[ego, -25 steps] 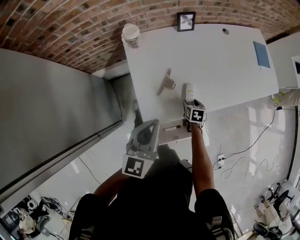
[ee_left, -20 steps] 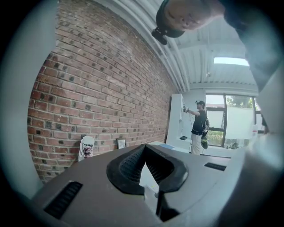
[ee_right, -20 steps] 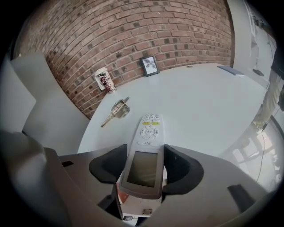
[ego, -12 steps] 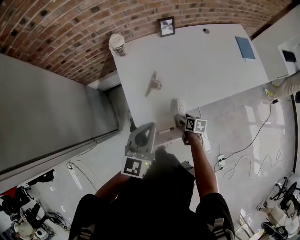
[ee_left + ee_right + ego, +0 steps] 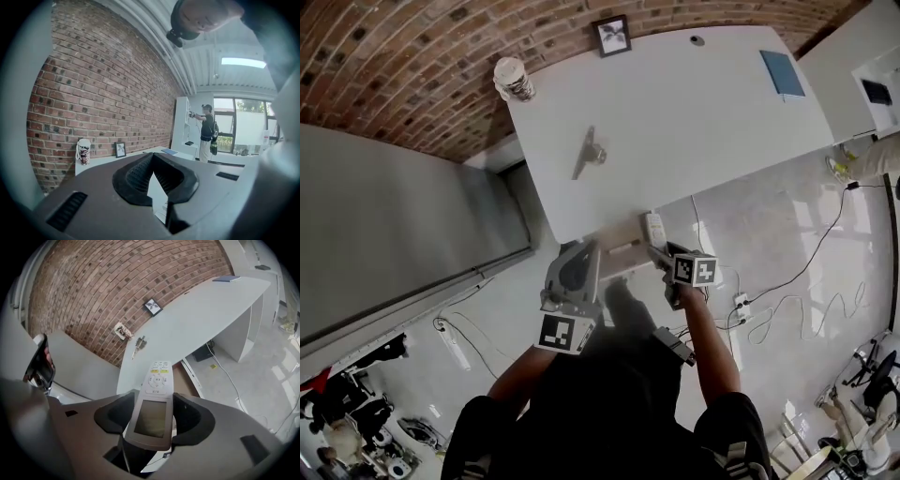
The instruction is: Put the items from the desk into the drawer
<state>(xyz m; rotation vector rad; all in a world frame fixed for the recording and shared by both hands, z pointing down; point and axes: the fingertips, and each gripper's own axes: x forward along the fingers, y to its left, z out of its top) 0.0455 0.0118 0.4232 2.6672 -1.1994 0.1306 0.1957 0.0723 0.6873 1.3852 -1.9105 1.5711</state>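
A white remote (image 5: 156, 397) with a grey screen is clamped between the jaws of my right gripper (image 5: 154, 420), its button end pointing toward the white desk (image 5: 197, 319). In the head view the remote (image 5: 653, 227) hangs at the desk's near edge (image 5: 581, 220), above the open drawer (image 5: 623, 251), with the right gripper (image 5: 661, 248) behind it. My left gripper (image 5: 574, 279) is held left of the drawer, its jaws together and holding nothing (image 5: 158, 190). A small metal clip (image 5: 591, 153) lies on the desk.
A patterned cup (image 5: 513, 78) and a picture frame (image 5: 611, 36) stand at the desk's far edge by the brick wall. A blue notebook (image 5: 781, 72) lies at the far right. Cables (image 5: 787, 305) run over the floor. A person (image 5: 206, 133) stands far off.
My right gripper has drawn the remote back from over the desk to the near edge, above the open drawer. The left gripper has stayed beside the drawer.
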